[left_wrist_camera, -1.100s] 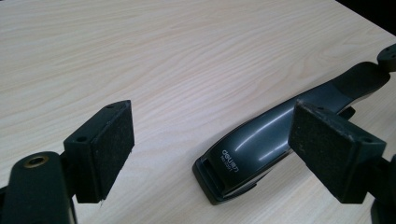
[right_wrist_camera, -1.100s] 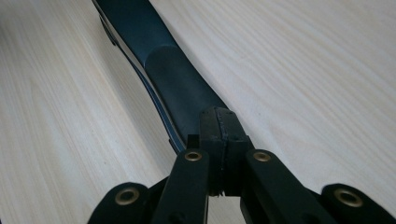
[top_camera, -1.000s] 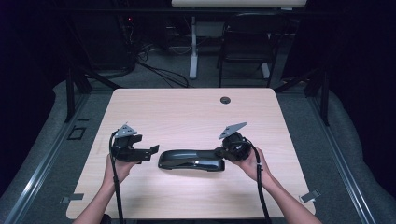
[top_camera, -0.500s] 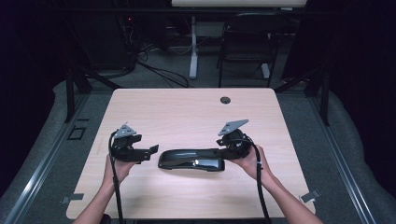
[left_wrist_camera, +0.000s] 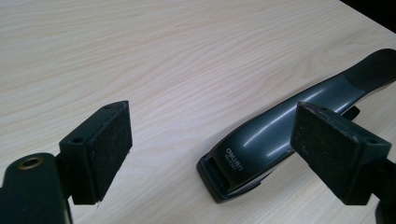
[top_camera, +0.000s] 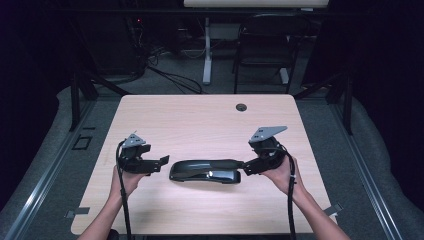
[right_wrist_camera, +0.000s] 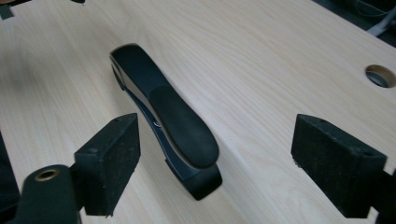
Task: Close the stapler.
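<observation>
- The stapler [top_camera: 205, 171] lies flat on the table [top_camera: 200, 115], lengthwise left to right, in the near half and between the two grippers; that puts one end within reach of each hand.
- The left gripper [top_camera: 161, 161] sits just left of the stapler's left end, apart from it. Its jaws stand wide open and hold nothing. In the left gripper view the stapler [left_wrist_camera: 285, 135] nose with its printed brand lies ahead between the pads, so this hand looks lined up to take that end.
- The right gripper [top_camera: 248, 166] is at the stapler's right end, very near or touching; I cannot tell which from above. Its jaws are also spread wide and empty. In the right gripper view the stapler's [right_wrist_camera: 173, 126] rubber-topped handle end lies between the pads, nearer the left one, touched by neither.
- Both tongs approach low and end-on, probably so that each can close across the narrow width.
- A cable hole [top_camera: 241, 107] lies at the far edge, well apart from the work.
</observation>
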Tool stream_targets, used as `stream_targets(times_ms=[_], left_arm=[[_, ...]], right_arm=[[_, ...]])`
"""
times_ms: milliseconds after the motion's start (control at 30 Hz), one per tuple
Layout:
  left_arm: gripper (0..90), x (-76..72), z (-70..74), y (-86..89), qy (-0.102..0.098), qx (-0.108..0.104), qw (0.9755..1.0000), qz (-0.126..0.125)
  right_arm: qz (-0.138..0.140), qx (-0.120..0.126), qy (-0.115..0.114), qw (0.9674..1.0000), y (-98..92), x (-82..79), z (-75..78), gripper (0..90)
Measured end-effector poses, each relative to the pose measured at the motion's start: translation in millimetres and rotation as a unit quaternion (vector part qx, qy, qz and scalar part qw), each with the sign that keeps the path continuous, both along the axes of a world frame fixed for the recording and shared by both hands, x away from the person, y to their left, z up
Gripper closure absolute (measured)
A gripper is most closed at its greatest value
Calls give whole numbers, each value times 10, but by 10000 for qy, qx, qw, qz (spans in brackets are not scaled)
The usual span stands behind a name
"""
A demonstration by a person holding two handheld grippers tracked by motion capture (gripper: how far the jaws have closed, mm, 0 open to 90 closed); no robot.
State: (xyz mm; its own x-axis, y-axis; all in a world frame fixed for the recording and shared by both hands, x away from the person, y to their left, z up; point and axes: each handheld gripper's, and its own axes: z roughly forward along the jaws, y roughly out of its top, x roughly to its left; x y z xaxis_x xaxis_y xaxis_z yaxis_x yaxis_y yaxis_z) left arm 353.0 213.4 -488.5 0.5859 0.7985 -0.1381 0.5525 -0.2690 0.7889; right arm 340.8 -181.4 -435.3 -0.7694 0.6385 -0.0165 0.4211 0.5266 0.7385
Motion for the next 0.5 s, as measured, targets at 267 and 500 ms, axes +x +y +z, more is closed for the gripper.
stream_targets(times_ms=[267, 500], left_arm=[[125, 2, -14, -9, 27, -1, 10000, 17], [89, 19, -46, -10, 58, 20, 10000, -7]], right_arm=[[-487, -46, -9, 9988, -328, -76, -44, 21], [-851, -172, 132, 9961, -601, -171, -213, 0]])
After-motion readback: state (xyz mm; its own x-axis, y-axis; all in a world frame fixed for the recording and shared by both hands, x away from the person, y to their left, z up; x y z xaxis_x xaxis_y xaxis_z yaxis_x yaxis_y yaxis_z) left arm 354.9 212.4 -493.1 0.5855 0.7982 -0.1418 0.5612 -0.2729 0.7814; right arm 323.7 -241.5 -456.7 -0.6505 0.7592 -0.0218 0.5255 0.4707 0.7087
